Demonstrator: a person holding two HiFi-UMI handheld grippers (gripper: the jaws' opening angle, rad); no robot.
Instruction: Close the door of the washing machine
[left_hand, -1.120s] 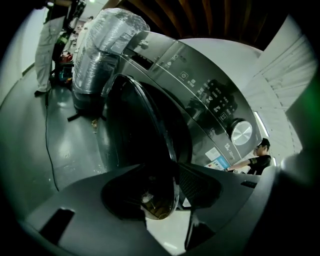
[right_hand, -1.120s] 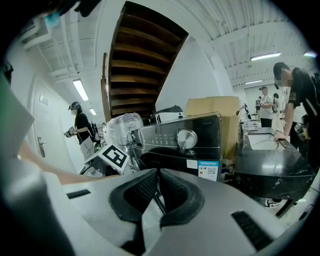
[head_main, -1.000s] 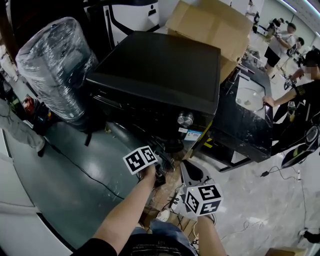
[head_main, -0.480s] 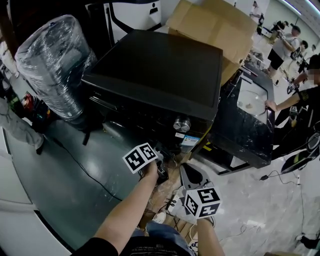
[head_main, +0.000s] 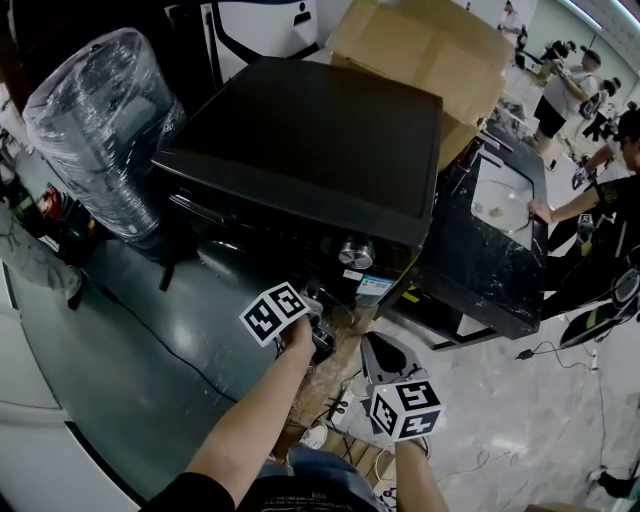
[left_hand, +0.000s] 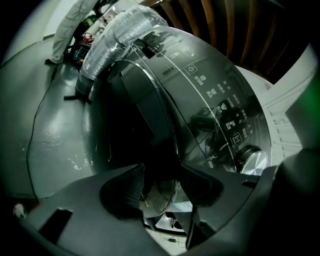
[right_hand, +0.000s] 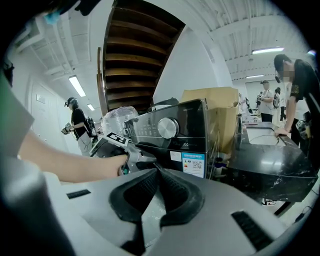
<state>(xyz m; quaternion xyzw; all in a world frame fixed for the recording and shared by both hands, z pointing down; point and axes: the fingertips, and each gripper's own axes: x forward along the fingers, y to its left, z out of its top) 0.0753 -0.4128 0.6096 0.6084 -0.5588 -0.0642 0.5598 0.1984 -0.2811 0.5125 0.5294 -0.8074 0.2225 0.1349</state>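
Left gripper (head_main: 321, 343) sits at the front of the washing machine (head_main: 310, 140). Its jaws are spread wide and have just been opening. The curved glass edge of the door (left_hand: 161, 192) shows in the gap, with neither pad pressing on it. Cannot tell whether the door is latched. Right gripper (right_hand: 157, 173) is low, right of the machine's front, with jaws closed together and empty. The silver knob (left_hand: 256, 162) is on the machine's front panel. A plastic-wrapped bundle (head_main: 100, 130) stands left of the machine and a cardboard box (head_main: 420, 45) behind it.
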